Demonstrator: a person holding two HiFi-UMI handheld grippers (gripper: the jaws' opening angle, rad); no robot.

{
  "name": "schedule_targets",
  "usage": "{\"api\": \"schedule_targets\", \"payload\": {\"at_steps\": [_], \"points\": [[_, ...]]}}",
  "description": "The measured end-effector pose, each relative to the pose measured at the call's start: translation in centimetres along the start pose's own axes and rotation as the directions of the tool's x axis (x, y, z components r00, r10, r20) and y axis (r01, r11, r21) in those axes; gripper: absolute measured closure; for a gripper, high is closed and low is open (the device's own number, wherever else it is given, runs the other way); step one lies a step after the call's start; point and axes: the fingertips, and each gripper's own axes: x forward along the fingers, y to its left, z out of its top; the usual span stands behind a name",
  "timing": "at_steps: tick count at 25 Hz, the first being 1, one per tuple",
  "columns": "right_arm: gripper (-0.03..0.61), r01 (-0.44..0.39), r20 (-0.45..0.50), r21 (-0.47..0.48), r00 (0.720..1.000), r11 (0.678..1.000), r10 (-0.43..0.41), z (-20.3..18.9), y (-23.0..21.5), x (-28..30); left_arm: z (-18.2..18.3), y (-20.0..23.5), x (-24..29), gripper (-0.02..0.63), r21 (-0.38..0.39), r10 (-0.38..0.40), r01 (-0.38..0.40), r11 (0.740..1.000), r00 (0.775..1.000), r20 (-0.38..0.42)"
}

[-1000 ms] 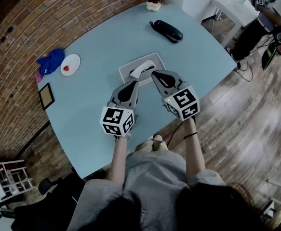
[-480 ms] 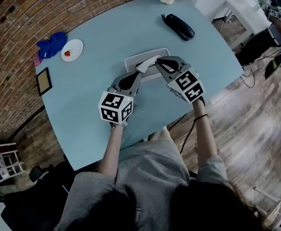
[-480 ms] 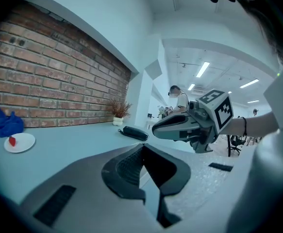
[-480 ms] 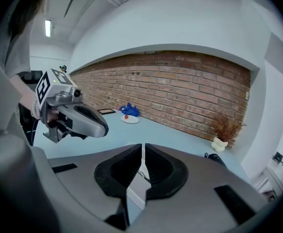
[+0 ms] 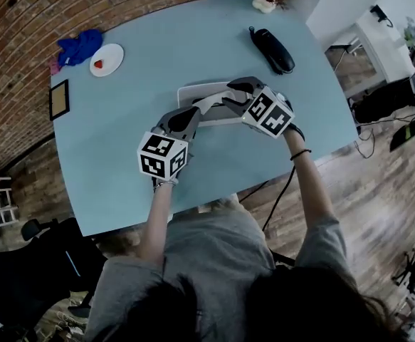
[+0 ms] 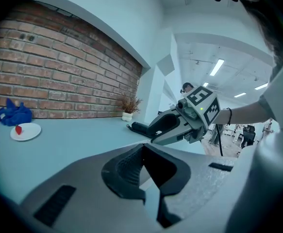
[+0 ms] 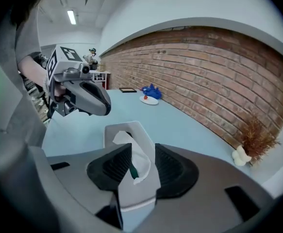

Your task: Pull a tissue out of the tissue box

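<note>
Opening just now, right gripper (image 7: 142, 150) straddles tissue (image 7: 133, 155) atop tissue box (image 7: 137, 194), not pinching; left gripper (image 6: 142, 146) closed, empty.

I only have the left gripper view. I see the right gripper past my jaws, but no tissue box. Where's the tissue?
Observer: The right gripper view has it. The tissue sticks up out of the tissue box, between the pads of the right gripper.
Operator: Gripped?
Observer: Not yet. Those jaws have just been opening and stand apart, with the tissue between them, not pinched.
Operator: Where's my left one relative to the box?
Observer: In the head view the left gripper has its tip at the box's left end, on the person's side. I can't tell whether it touches the box.
</note>
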Motion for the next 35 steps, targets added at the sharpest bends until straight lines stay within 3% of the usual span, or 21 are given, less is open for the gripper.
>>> {"api": "schedule_targets", "payload": {"at_steps": [2,7,15,22,35], "points": [[0.421,-0.072,-0.021,-0.024,0.997,0.997,0.071,-0.3,-0.1,0.8,-0.1,-0.1,0.5,0.611,-0.013,0.018,-0.018,1.000,1.000,0.004],[0.416,-0.196,-0.098,-0.144,0.978,0.970,0.183,-1.4,0.2,2.5,-0.9,-0.1,1.0,0.611,-0.044,0.076,-0.076,0.996,0.997,-0.002],[0.419,-0.312,-0.179,-0.227,0.945,0.923,0.275,-2.7,1.1,4.5,-2.0,0.2,1.0,0.611,-0.084,0.159,-0.158,0.984,0.987,-0.003],[0.564,-0.331,-0.191,-0.291,0.940,0.898,0.284,-2.7,1.4,4.8,-2.3,-0.1,0.9,0.611,-0.105,0.196,-0.195,0.975,0.981,0.002],[0.575,-0.320,-0.159,-0.303,0.946,0.898,0.283,-1.1,1.6,4.0,-2.2,-0.5,0.6,0.611,-0.102,0.203,-0.201,0.974,0.979,0.004]]}}
